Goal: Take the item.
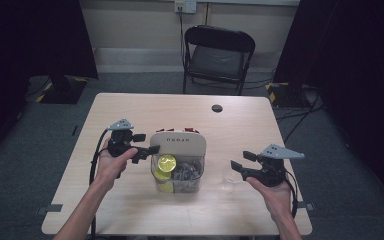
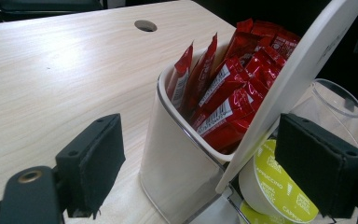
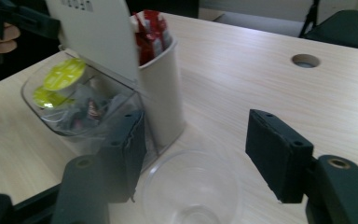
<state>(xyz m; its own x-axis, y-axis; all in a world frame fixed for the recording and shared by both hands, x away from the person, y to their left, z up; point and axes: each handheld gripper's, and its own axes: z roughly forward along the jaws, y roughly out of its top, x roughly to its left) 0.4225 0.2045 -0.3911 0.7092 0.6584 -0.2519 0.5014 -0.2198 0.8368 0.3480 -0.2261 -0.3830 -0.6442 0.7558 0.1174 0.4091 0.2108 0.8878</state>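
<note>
Work at the left looks like lid-holding: the left gripper (image 1: 146, 143) sits at the raised white lid (image 1: 178, 141) of the storage box (image 3: 116, 105). Its jaws stand apart and clamp nothing, and one pad is close under the lid. Whether that pad touches the lid I cannot tell.

The one box stands mid-table (image 1: 130, 110). Its white rear compartment is packed with red sachets (image 2: 228, 88), too tight to count. The clear front bin holds two yellow-lidded capsules (image 1: 167, 162) that I can count, plus a heap of darker ones.

Just right of the box stands one clear plastic cup (image 3: 191, 186), upright and empty. The right gripper (image 3: 200, 144) hangs above it, released, with nothing between the pads.

I would judge this to be the approach to the cup. The next move calls for lowering over its rim and closing gently, since thin plastic buckles.
</note>
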